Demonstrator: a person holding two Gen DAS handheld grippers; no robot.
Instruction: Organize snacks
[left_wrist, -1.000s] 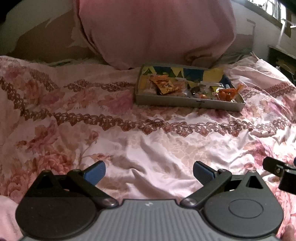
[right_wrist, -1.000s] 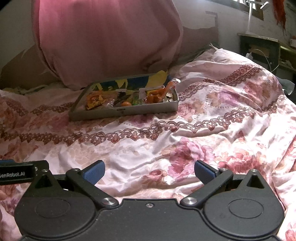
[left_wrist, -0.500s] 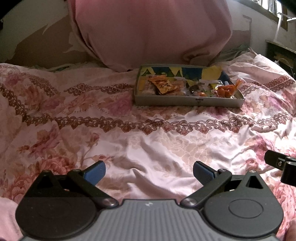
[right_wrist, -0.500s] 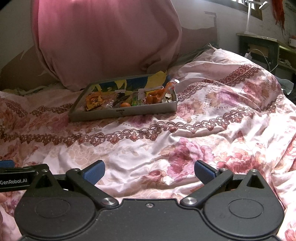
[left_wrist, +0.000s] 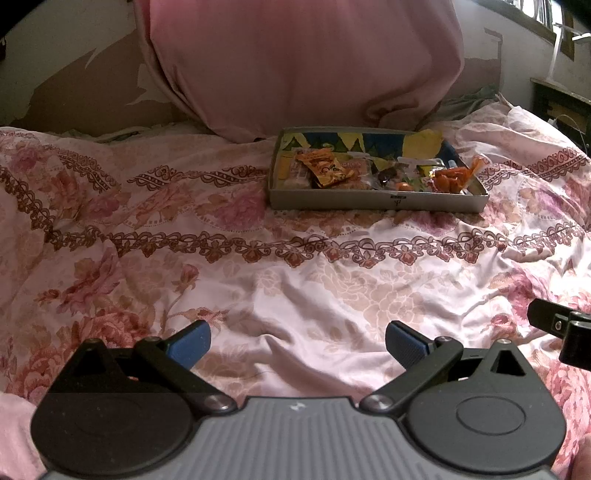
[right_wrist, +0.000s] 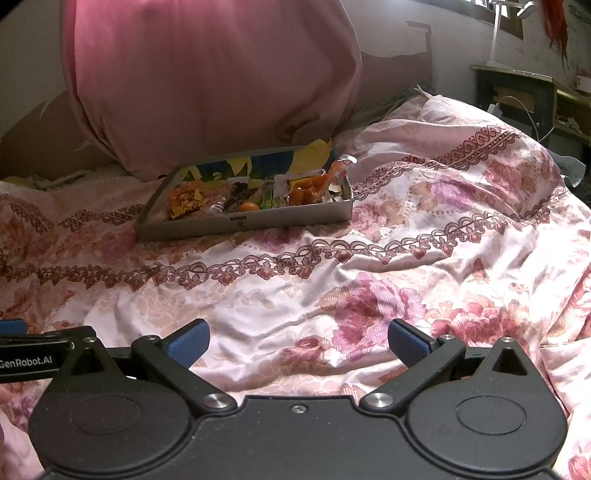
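Set far on the bed (left_wrist: 295, 280), just in front of the big pink pillow (left_wrist: 306, 62): a shallow grey tray (left_wrist: 376, 201) with the snacks gathered inside. Seems placed there so that the soft, wrinkled cover does not swallow small packets; walls of the tray keep them together. At the left end of the tray, an orange packet (left_wrist: 325, 170) lying on top of clear-wrapped pieces. At the right end, a bag of orange sweets (left_wrist: 452, 177), its twisted top leaning over the right wall. Between them, several small dark and green pieces, too small to name. No snack visible loose on the cover, so probably the sorting inside the tray is finished or not yet begun; cannot tell which.

Left gripper (left_wrist: 297, 341) held low over the near part of the bed, pointing forward to the tray, well apart from it. Fingers (left_wrist: 188, 341) spread wide, nothing between them. Right gripper (right_wrist: 298, 339) in the same pose, just beside the left one, level and low, fingers (right_wrist: 408, 341) also spread wide and empty. From here the tray lies to the far left. Both look like a waiting or approach pose, ready to reach forward.
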